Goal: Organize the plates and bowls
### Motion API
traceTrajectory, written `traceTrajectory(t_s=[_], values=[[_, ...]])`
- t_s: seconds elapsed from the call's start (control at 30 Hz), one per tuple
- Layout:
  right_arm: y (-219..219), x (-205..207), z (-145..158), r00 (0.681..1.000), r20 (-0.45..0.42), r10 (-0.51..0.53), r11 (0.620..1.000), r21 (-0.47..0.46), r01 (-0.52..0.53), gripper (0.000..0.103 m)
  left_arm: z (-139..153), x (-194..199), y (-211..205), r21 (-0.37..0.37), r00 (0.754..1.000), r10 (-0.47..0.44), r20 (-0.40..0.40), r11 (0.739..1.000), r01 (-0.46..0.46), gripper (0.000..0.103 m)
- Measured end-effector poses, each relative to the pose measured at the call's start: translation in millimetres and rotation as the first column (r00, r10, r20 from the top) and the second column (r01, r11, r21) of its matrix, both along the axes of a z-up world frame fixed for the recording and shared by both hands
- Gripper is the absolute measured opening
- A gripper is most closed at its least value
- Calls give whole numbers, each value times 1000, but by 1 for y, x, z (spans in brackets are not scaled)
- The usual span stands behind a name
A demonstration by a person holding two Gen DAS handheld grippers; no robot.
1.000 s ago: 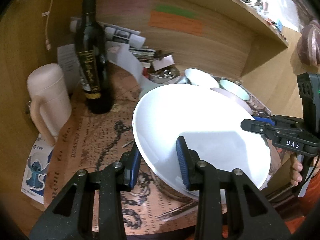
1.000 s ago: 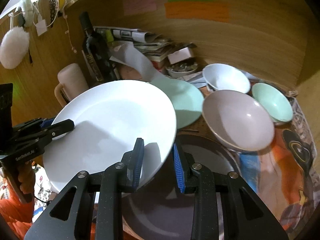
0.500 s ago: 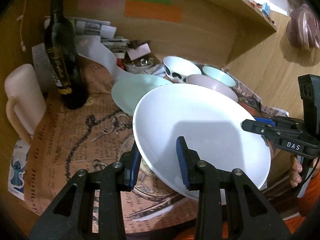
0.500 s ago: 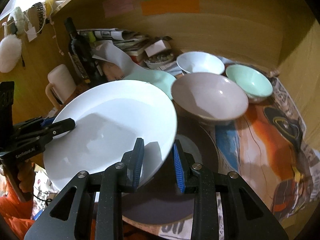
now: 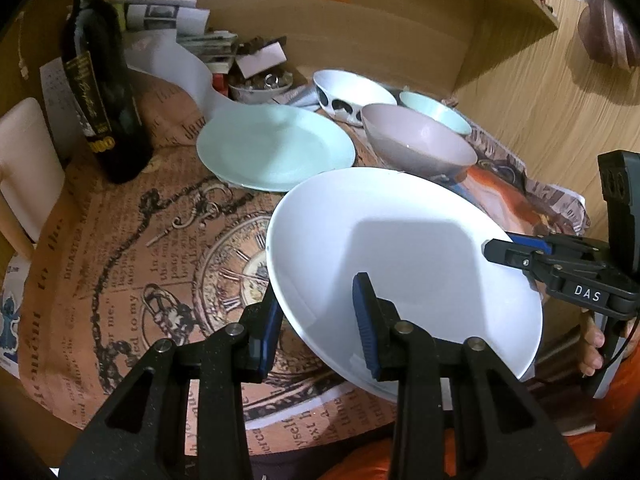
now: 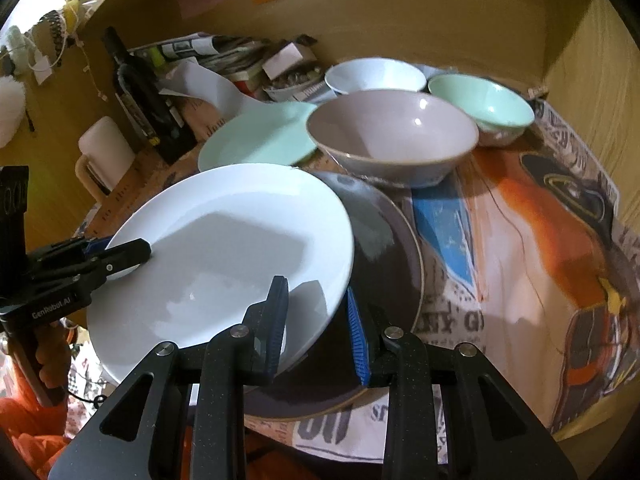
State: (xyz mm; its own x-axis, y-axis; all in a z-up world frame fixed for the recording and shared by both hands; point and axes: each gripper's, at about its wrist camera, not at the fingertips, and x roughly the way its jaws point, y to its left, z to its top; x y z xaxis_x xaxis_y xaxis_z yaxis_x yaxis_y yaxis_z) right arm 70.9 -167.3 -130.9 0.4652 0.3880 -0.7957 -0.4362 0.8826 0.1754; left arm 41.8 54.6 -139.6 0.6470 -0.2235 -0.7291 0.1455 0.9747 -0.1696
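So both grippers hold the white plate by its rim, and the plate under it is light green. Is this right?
Only the colour is wrong: in the right wrist view the plate under the white plate is dark brown. The light green plate lies farther back.

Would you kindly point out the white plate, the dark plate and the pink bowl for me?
white plate (image 6: 224, 240): right wrist view, on its flat centre.
dark plate (image 6: 384, 248): right wrist view, on its exposed right side.
pink bowl (image 6: 388, 128): right wrist view, on its inner wall.
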Motion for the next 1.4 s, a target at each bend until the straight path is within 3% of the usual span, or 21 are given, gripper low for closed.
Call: traceTrajectory(t_s=[0.43, 1.03, 1.4], values=[[-15, 6, -11, 998, -42, -45, 999, 5, 45, 26, -10, 12, -21, 48, 999, -30, -20, 998, 31, 36], [-25, 11, -7, 995, -35, -93, 995, 34, 94, 26, -19, 20, -30, 77, 996, -66, -52, 995, 70, 38], [-11, -5, 11, 991, 126, -34, 998, -55, 41, 24, -25, 18, -41, 121, 993, -105, -54, 986, 111, 40]])
